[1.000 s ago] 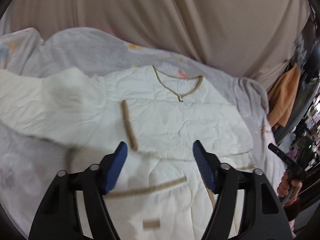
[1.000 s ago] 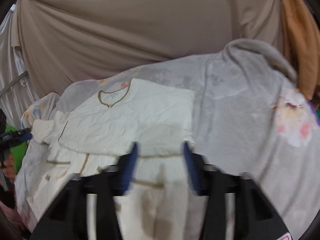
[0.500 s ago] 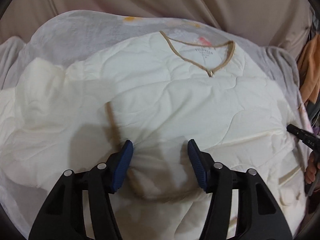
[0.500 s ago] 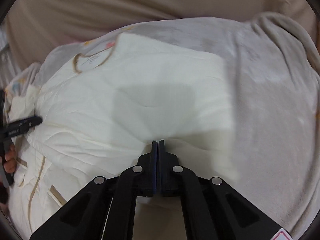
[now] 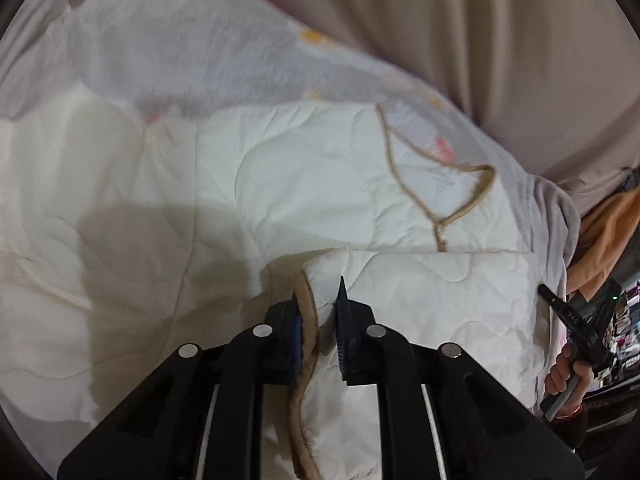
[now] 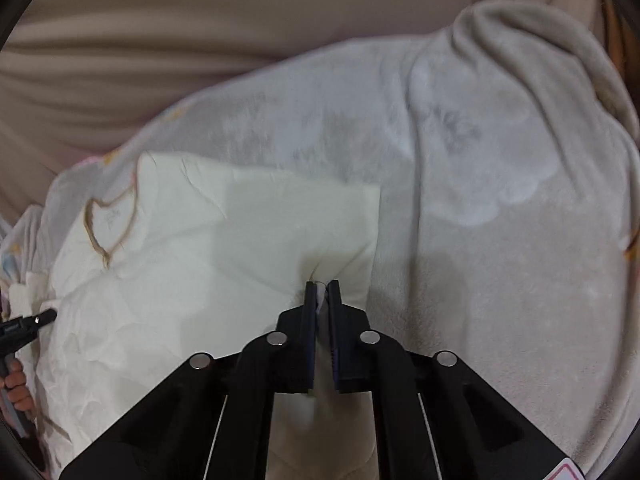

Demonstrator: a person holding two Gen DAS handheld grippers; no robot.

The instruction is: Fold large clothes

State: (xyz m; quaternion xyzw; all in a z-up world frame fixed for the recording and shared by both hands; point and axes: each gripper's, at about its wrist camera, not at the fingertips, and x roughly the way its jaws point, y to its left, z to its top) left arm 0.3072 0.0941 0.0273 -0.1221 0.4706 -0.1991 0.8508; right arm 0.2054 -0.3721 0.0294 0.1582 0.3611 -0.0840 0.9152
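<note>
A cream quilted garment with tan trim lies spread on a grey blanket; its V-neck is at the far right of the left wrist view. My left gripper is shut on a tan-trimmed folded edge of the garment, lifted over the body. A folded-over panel lies to its right. In the right wrist view my right gripper is shut on the garment's right edge; the garment stretches away to the left, its neck far left.
The grey fleece blanket covers the bed and bunches up at the right. A beige curtain hangs behind. An orange cloth hangs at the right. The other gripper and hand show at the frame edges.
My left gripper has closed on the tan-trimmed edge and carried it over the garment's body. My right gripper stays shut on the right edge and has shifted the cloth inward.
</note>
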